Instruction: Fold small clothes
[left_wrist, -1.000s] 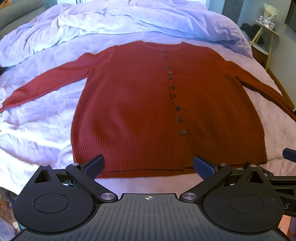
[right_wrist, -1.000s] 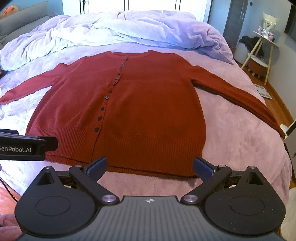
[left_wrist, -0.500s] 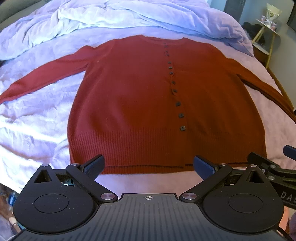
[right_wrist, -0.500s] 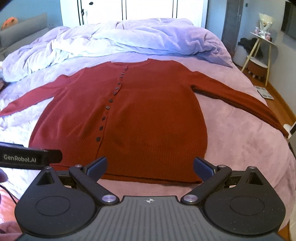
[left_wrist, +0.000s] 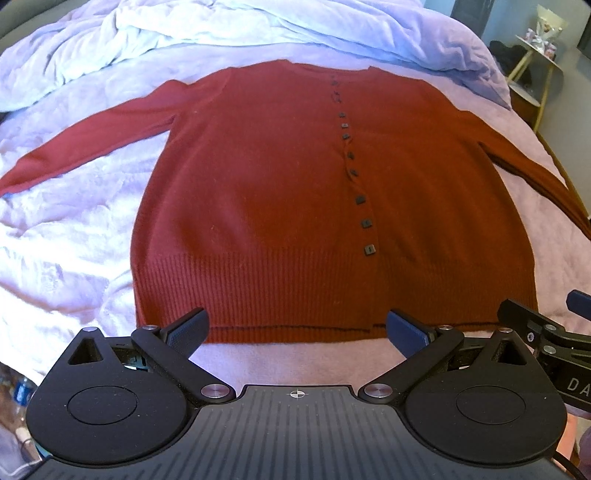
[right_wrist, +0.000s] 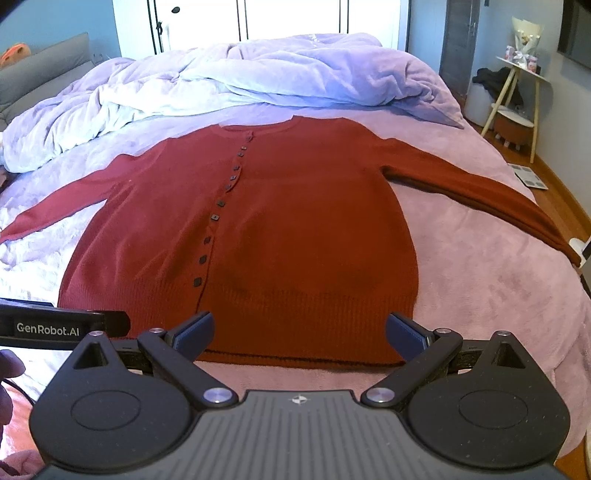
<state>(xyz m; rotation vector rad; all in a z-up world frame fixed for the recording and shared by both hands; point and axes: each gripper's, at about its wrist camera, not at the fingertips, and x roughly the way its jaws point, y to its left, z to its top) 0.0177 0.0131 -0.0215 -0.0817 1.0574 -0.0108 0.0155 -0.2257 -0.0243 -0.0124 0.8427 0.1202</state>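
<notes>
A dark red buttoned cardigan (left_wrist: 258, 192) lies flat and face up on the bed, sleeves spread out to both sides; it also shows in the right wrist view (right_wrist: 295, 229). My left gripper (left_wrist: 295, 328) is open and empty, just short of the ribbed hem on the cardigan's left half. My right gripper (right_wrist: 299, 332) is open and empty, just short of the hem on the right half. Each gripper shows at the edge of the other's view.
The bed has a pink-lilac blanket (right_wrist: 498, 295) with a rumpled lilac duvet (right_wrist: 258, 81) heaped beyond the collar. A small side table (right_wrist: 517, 96) stands on the wooden floor to the right. White cupboard doors (right_wrist: 288, 18) are behind the bed.
Both grippers have drawn back a little and tilted up, so the cardigan sits higher and farther in view. Both stay open and empty.
</notes>
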